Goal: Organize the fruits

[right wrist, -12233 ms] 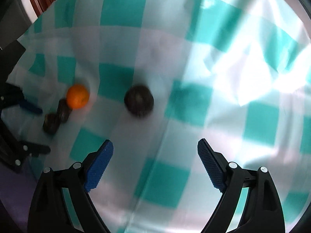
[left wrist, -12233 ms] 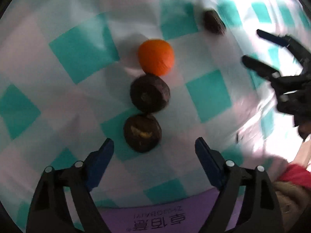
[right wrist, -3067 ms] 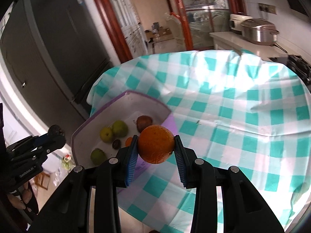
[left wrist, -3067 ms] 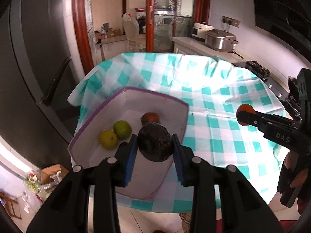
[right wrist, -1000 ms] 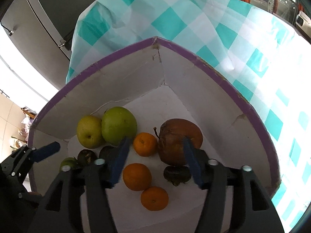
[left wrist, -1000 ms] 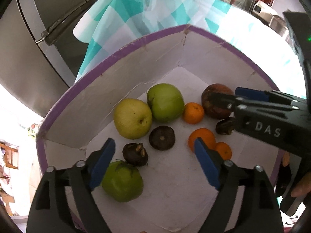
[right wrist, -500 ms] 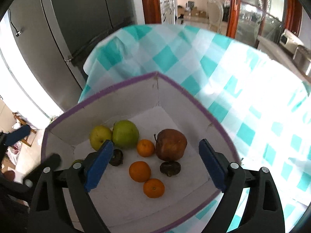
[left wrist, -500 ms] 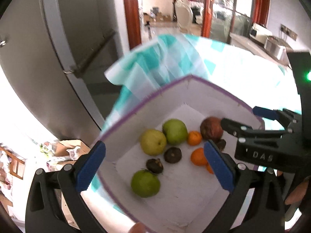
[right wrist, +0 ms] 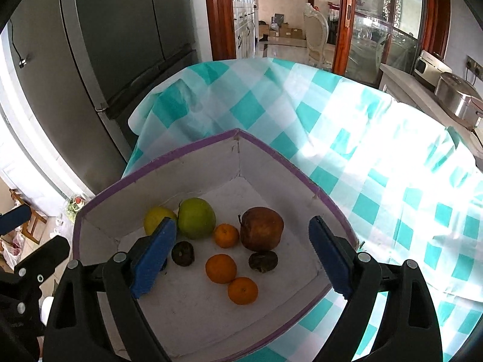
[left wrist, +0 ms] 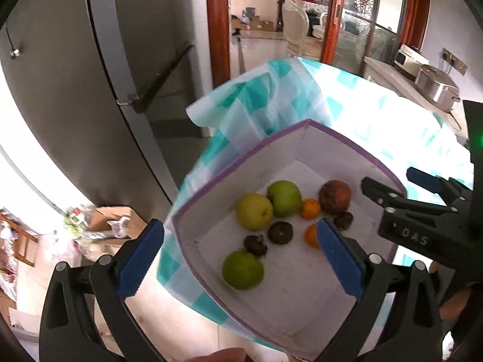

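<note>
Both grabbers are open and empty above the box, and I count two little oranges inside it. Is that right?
Not quite: there are three small oranges in the box, not two. The right wrist view shows all three; in the left wrist view a finger partly hides them. The rest holds: the left gripper and the right gripper are both open and empty above the box.

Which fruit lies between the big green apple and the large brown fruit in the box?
A small orange sits between the green apple and the brown fruit, seen most plainly in the right wrist view; the left wrist view shows the same.
</note>
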A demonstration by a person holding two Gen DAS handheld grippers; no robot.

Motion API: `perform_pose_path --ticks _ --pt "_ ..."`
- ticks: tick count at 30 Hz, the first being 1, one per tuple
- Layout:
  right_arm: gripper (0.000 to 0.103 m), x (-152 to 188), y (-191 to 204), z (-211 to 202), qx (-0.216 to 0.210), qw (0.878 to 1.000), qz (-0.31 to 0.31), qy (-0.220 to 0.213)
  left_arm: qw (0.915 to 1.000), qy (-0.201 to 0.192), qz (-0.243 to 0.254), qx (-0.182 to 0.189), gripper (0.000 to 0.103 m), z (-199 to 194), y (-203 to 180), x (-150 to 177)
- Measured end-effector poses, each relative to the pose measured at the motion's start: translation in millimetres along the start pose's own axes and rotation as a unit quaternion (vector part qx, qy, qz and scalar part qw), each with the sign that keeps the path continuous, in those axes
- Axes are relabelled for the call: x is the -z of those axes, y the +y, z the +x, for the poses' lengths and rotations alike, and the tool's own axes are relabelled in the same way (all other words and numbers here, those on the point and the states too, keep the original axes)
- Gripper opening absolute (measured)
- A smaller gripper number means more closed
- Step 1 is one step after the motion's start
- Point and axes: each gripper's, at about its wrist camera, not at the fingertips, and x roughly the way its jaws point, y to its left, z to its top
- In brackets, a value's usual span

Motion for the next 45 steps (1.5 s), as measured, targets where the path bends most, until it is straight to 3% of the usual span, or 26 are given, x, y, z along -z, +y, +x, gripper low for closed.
perform_pose_path --ticks 45 --pt "0.087 21.0 -13.4 54.3 -0.006 0.996 -0.005 0.085 0.9924 0.123 0.009 0.002 0.101 97.8 -15.5 26.4"
